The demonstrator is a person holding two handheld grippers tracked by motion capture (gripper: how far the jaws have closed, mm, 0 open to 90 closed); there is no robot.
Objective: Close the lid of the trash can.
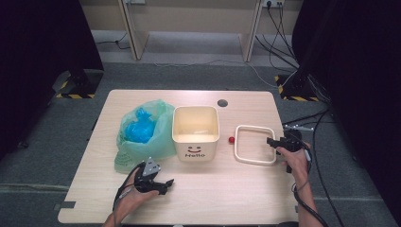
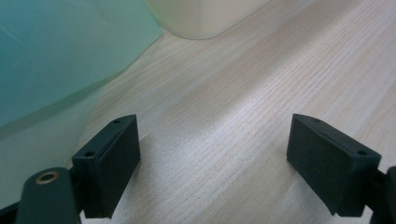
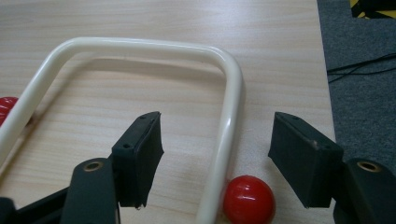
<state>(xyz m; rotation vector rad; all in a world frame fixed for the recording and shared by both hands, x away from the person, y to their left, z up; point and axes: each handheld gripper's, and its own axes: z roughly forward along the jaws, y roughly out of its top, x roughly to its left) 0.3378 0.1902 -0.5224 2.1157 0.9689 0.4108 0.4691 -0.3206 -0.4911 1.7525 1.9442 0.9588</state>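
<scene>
A cream square ring (image 1: 255, 144) lies flat on the table, right of the cream "Hello" bin (image 1: 196, 132). My right gripper (image 1: 271, 141) is at the ring's right side. In the right gripper view the right gripper (image 3: 218, 135) is open and the ring's rail (image 3: 231, 93) runs between the jaws without touching either pad. A red ball (image 3: 247, 200) sits beside that rail, low between the jaws. Another red ball (image 1: 231, 140) lies left of the ring. My left gripper (image 1: 161, 183) rests open on the wood near the front, with nothing between its jaws (image 2: 215, 158).
A green plastic bag (image 1: 142, 137) with a crumpled blue bag (image 1: 139, 127) inside lies left of the bin. The table (image 1: 213, 194) has a round hole (image 1: 222, 102) at the back. Its right edge (image 3: 327, 93) is close to my right gripper, with grey floor and cables beyond.
</scene>
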